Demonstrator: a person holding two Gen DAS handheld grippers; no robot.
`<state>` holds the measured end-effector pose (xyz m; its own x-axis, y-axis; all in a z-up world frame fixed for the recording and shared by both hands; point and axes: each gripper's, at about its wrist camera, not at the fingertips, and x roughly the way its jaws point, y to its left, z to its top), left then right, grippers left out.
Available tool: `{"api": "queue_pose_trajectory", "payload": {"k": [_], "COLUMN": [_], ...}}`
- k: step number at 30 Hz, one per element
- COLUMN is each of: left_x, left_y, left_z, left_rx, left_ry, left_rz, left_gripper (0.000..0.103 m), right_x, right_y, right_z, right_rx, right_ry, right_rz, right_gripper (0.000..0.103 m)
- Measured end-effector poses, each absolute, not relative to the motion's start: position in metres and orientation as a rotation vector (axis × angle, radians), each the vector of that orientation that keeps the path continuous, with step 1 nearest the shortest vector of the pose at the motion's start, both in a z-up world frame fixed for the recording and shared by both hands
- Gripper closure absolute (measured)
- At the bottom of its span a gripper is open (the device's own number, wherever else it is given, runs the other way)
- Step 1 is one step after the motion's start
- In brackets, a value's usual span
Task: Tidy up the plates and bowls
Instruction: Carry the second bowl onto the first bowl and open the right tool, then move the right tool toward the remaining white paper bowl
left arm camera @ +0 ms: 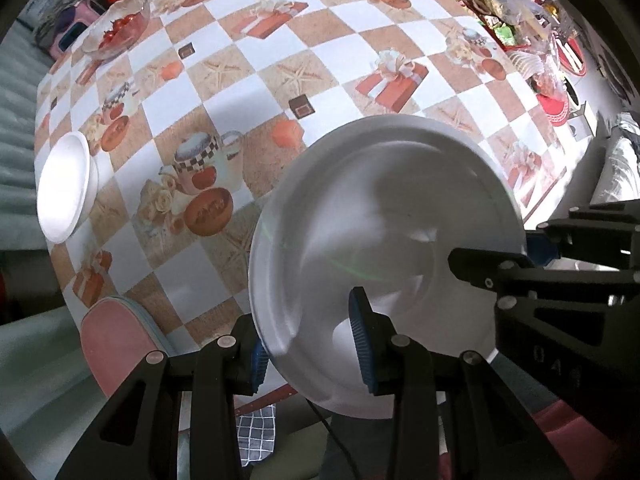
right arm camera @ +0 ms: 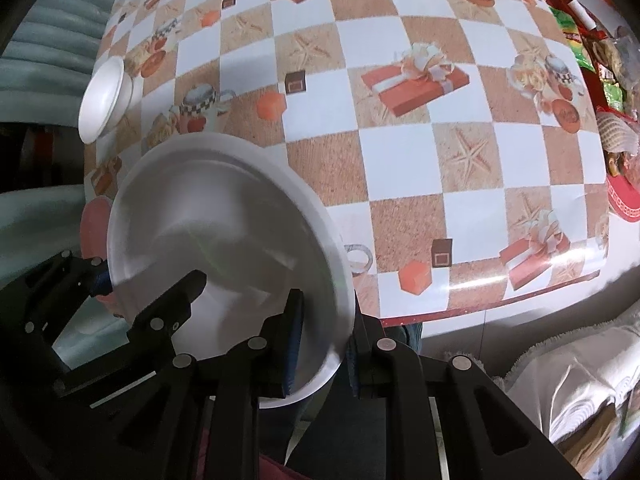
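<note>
A large white plate is held above the near edge of the checked table. My left gripper is shut on its near-left rim, one blue pad under the rim, one inside. My right gripper is shut on the opposite rim of the same plate; its fingers also show in the left wrist view. A white bowl stands near the table's left edge and also shows in the right wrist view.
A glass bowl with red contents stands at the far left. A pink flat object lies at the near-left table edge. Red trays of packets and clutter line the right side. White bedding lies beyond the near edge.
</note>
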<state>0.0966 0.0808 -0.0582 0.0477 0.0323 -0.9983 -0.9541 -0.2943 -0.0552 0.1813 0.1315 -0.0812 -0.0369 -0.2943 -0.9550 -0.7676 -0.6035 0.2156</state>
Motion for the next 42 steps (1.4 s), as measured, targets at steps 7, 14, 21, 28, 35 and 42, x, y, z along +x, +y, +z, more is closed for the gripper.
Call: {"api": "queue_pose_trajectory", "payload": {"k": [7,14,21,28,35,42], "left_x": [0.097,0.096,0.097,0.096,0.081,0.047], "left_y": [0.077,0.075,0.074,0.074,0.066,0.057], "left_z": [-0.074,-0.087,-0.098,-0.095,-0.092,-0.085], "left_rx": [-1.458,-1.478,-1.492,-1.476,-1.53,-1.616], "left_ry": [1.003,1.002,1.006,1.007,0.934,0.756], "left_rz": [1.374,1.348,1.326,1.322,1.351,1.443], "left_gripper": [0.065,0.061,0.055,0.023,0.012,0.0], "right_x": [0.178,0.174,0.169,0.158,0.161,0.173], "right_y": [0.127,0.128,0.128,0.132,0.145,0.16], "right_z": [-0.094,-0.106,-0.113,-0.117,-0.097,-0.091], "right_rx": [-1.9,-1.912,-1.93,-1.961,-1.875,-1.83], "right_ry": [1.094,1.09,1.089,1.091,1.064,1.081], "right_rz": [1.656,1.635,1.614,1.591,1.622,1.589], "right_gripper": [0.082,0.082,0.082,0.08,0.004,0.004]}}
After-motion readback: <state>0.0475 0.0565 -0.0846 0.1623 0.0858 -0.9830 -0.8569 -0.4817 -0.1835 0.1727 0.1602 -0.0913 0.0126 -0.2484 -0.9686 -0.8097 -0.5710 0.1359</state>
